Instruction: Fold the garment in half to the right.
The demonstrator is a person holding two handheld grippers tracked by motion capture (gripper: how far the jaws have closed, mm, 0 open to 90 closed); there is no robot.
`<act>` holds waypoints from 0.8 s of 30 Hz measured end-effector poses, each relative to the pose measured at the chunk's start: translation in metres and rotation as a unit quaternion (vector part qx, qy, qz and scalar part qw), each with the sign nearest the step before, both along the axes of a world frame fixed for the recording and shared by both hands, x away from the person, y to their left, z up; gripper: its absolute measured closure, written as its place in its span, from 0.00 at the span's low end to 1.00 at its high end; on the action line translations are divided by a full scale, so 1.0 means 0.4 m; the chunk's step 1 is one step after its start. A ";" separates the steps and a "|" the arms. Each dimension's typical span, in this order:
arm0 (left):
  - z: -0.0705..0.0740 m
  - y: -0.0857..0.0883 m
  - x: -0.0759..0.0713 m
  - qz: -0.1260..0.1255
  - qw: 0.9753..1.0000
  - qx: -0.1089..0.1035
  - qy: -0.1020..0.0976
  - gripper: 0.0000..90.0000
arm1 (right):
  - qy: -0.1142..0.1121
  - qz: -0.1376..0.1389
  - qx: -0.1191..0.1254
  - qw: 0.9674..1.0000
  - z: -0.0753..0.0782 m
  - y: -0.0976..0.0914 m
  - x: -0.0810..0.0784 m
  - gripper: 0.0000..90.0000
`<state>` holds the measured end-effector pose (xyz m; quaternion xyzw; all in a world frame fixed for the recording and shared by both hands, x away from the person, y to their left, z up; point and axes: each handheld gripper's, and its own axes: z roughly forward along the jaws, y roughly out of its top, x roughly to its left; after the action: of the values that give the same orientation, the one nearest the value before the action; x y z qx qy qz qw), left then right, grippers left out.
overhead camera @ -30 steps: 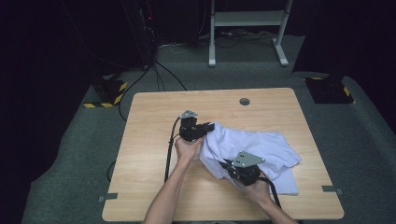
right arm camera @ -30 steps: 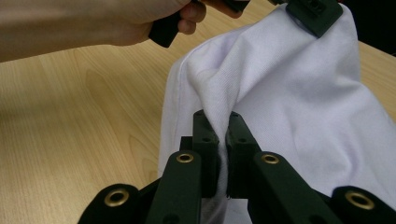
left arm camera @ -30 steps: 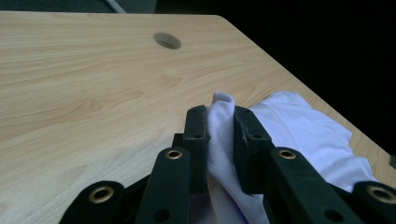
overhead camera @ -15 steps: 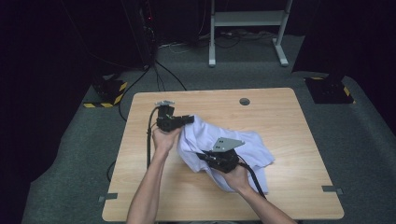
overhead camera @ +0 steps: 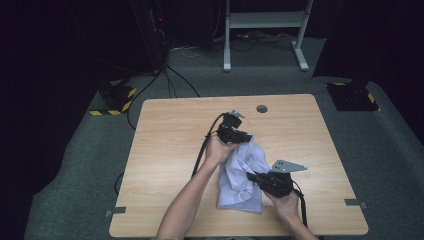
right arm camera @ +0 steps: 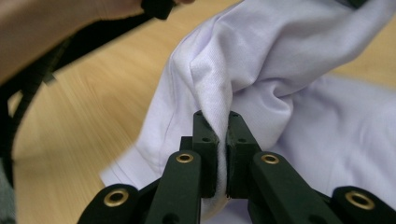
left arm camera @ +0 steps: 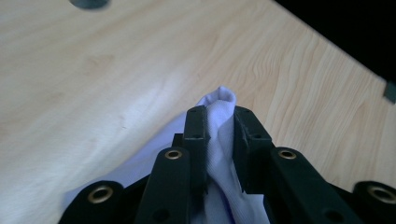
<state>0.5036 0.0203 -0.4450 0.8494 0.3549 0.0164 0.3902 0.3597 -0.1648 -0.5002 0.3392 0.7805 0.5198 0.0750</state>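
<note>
A white cloth (overhead camera: 241,172) lies bunched on the wooden table (overhead camera: 170,135), partly lifted between my two grippers. My left gripper (overhead camera: 246,136) is shut on a fold at the cloth's far edge; in the left gripper view the white cloth (left arm camera: 219,135) is pinched between the jaws of my left gripper (left arm camera: 219,123). My right gripper (overhead camera: 251,176) is shut on a fold at the cloth's right side. In the right gripper view the white cloth (right arm camera: 261,79) rises from the closed jaws of my right gripper (right arm camera: 222,128), with the other forearm (right arm camera: 56,28) beyond.
A dark round hole (overhead camera: 261,108) sits near the table's far edge. Black cables (overhead camera: 200,155) trail from the left gripper across the table. Tape marks (overhead camera: 116,211) lie at the near corners. Beyond the table stand a white frame (overhead camera: 262,30) and dark equipment.
Both hands have swung with the cloth, first to the left and then back to the right. The cloth has been drawn from a spread shape into a narrower bunch between the grippers.
</note>
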 end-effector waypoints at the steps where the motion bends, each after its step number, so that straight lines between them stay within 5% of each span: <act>1: -0.014 -0.011 0.000 -0.004 1.000 0.008 0.002 0.85 | 0.006 -0.001 -0.006 1.000 -0.010 -0.001 0.000 0.95; 9: -0.084 -0.063 -0.008 -0.025 0.999 0.040 -0.013 0.82 | 0.016 -0.011 -0.090 0.996 -0.066 0.004 0.000 0.93; 15: -0.109 -0.075 -0.012 -0.029 0.998 0.052 -0.017 0.72 | 0.007 -0.013 -0.126 0.992 -0.081 0.012 0.001 0.83; 21: -0.072 -0.038 -0.030 -0.010 0.999 0.003 -0.037 0.48 | 0.001 -0.024 -0.123 0.992 -0.074 -0.003 0.000 0.55; 24: -0.044 0.011 -0.043 0.019 0.998 -0.032 -0.059 0.39 | -0.003 -0.029 -0.128 0.991 -0.072 -0.019 -0.001 0.47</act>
<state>0.4866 0.0246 -0.4625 0.8274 0.3472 0.0627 0.4370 0.3594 -0.1724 -0.5289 0.3473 0.8303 0.4144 0.1351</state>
